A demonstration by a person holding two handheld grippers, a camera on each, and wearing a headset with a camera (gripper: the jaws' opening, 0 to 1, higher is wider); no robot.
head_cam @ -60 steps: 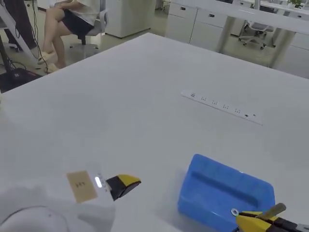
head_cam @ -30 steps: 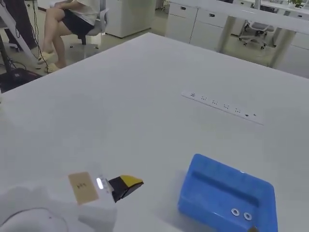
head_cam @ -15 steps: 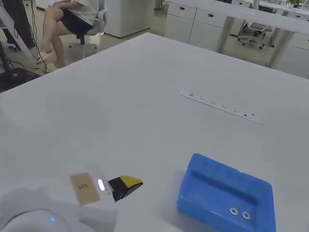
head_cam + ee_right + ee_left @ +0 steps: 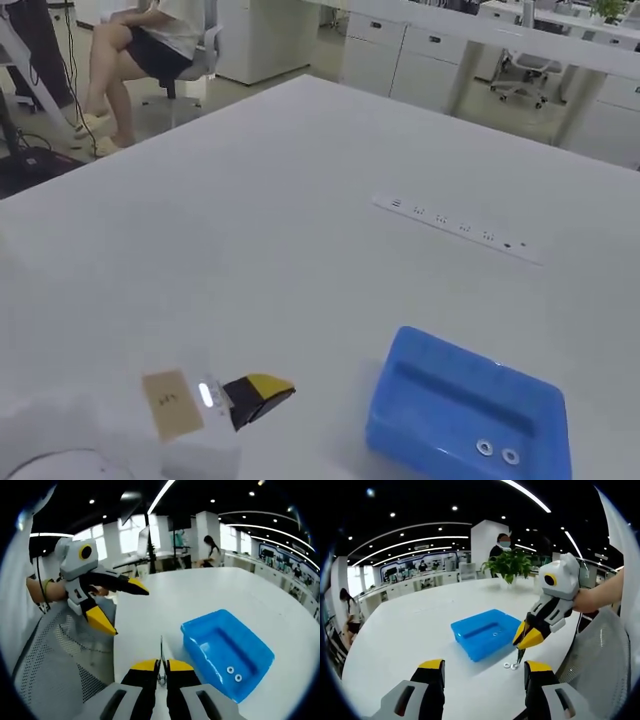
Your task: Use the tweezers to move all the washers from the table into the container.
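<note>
The blue container [image 4: 465, 405] stands on the white table [image 4: 250, 230] at the lower right, with two washers [image 4: 497, 452] lying in its near corner. In the left gripper view two more washers [image 4: 510, 666] lie on the table by the container [image 4: 482, 630], under the tip of the tweezers [image 4: 519, 655]. My right gripper [image 4: 527, 637] hangs over them, shut on the tweezers [image 4: 161, 652]. My left gripper [image 4: 485, 667] is open and holds nothing; its yellow tip [image 4: 262, 390] shows at the lower left of the table.
A white power strip [image 4: 455, 228] lies across the table beyond the container. A person sits on a chair [image 4: 150, 40] past the table's far left edge. White desks and cabinets [image 4: 400, 50] line the room behind.
My right gripper with the tweezers has drawn back from the container's near corner and out of the head view. Two washers now show in the container where one showed.
</note>
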